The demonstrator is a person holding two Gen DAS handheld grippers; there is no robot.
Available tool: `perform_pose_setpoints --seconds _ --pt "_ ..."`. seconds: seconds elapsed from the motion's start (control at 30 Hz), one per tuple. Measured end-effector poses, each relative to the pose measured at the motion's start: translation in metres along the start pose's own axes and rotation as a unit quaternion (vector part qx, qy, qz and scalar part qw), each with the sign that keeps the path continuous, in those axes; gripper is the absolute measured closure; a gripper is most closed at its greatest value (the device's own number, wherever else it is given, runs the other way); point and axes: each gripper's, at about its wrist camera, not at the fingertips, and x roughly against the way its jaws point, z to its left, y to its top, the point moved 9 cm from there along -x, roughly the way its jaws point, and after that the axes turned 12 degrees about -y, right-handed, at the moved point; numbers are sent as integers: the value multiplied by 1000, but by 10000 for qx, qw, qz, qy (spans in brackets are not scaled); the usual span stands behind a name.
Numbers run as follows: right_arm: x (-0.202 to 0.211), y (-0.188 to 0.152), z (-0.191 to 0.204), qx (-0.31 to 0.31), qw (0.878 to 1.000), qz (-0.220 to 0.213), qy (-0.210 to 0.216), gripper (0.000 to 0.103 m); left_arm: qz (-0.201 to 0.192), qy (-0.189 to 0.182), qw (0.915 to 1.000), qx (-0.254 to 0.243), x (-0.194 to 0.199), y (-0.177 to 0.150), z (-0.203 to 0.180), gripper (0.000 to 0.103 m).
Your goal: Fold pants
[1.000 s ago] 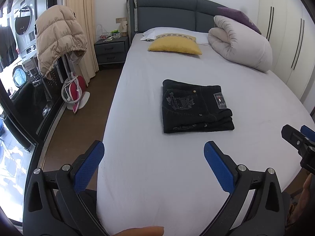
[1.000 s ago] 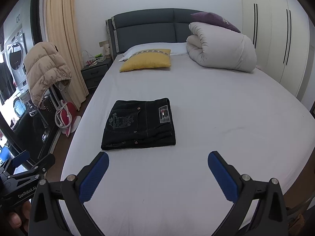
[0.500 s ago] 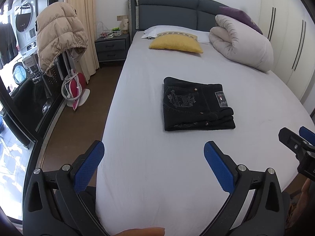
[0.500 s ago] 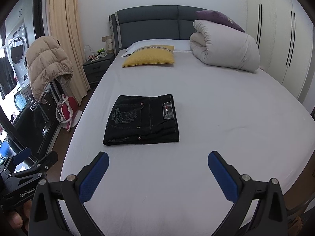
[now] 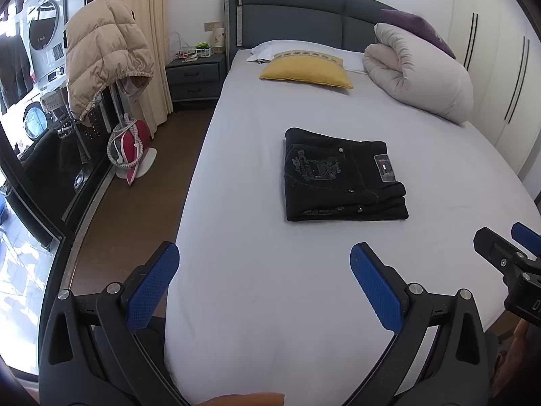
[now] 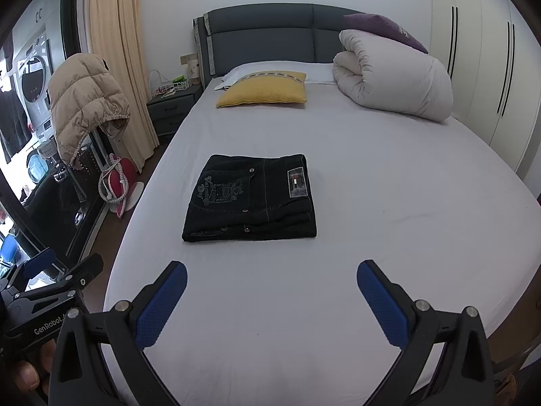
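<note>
The black pants (image 5: 341, 177) lie folded into a flat rectangle in the middle of the white bed (image 5: 257, 270); they also show in the right wrist view (image 6: 252, 199). My left gripper (image 5: 265, 282) is open and empty, held over the foot of the bed, well short of the pants. My right gripper (image 6: 272, 299) is open and empty, also back from the pants. Each gripper shows at the edge of the other's view.
A yellow pillow (image 5: 306, 74) and a rolled white duvet (image 5: 419, 74) lie at the head of the bed. A nightstand (image 5: 194, 77), a beige jacket on a stand (image 5: 101, 64) and brown floor (image 5: 135, 186) are to the left. Wardrobe doors (image 5: 500, 77) stand on the right.
Both grippers have drawn back slightly and tilted; the pants sit a little farther off in both views. The pants have not moved on the bed.
</note>
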Motion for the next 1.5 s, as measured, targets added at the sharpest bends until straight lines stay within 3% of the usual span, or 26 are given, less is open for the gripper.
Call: perform_pose_setpoints --seconds 1.5 --pt "-5 -7 2 41 10000 72 21 0 98 19 9999 59 -5 -11 2 0"
